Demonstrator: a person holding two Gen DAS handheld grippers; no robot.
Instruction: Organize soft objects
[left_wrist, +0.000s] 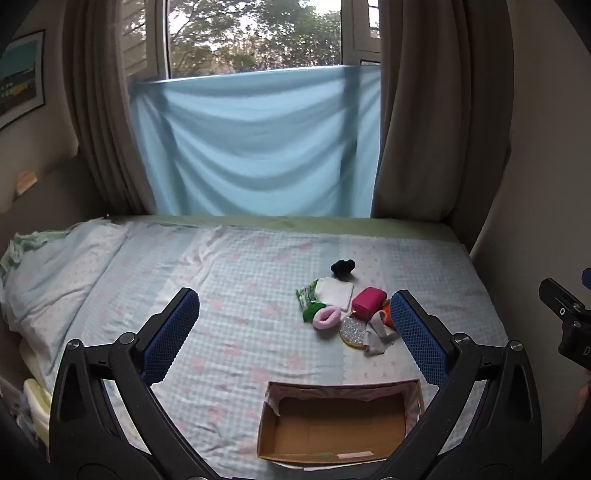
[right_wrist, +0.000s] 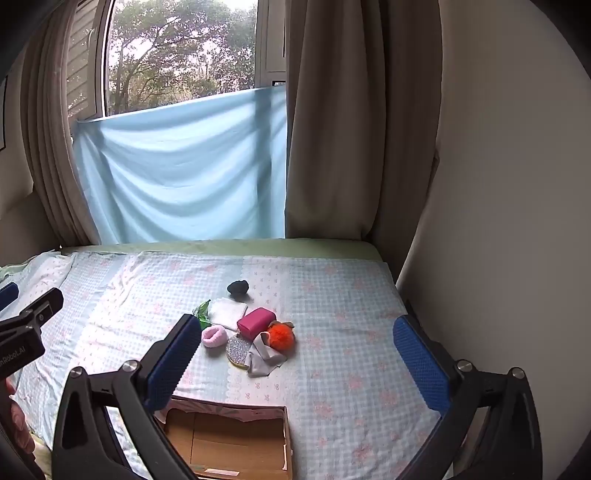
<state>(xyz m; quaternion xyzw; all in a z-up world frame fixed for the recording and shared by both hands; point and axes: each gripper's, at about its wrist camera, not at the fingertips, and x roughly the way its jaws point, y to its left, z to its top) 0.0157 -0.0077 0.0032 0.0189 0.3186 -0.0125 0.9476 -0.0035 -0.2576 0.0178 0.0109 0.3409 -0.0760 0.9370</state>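
Note:
A cluster of soft objects lies on the bed: a black scrunchie (left_wrist: 343, 266) (right_wrist: 238, 287), white folded cloth (left_wrist: 337, 290) (right_wrist: 227, 311), green packet (left_wrist: 308, 300), pink scrunchie (left_wrist: 325, 316) (right_wrist: 212, 336), magenta pouch (left_wrist: 368, 301) (right_wrist: 256, 322), orange pom-pom (right_wrist: 281, 334), sparkly round pad (left_wrist: 353, 329) (right_wrist: 238, 350) and grey cloth (left_wrist: 380, 338) (right_wrist: 264, 358). An open, empty cardboard box (left_wrist: 332, 424) (right_wrist: 229, 439) sits nearer. My left gripper (left_wrist: 295, 314) and right gripper (right_wrist: 295, 339) are open and empty, held above the bed short of the cluster.
The bed has a checked blue sheet (left_wrist: 240, 295), with a pillow (left_wrist: 55, 266) at the left. Curtains and a blue cloth (left_wrist: 255, 144) hang at the window behind. A wall (right_wrist: 498, 184) bounds the bed's right side.

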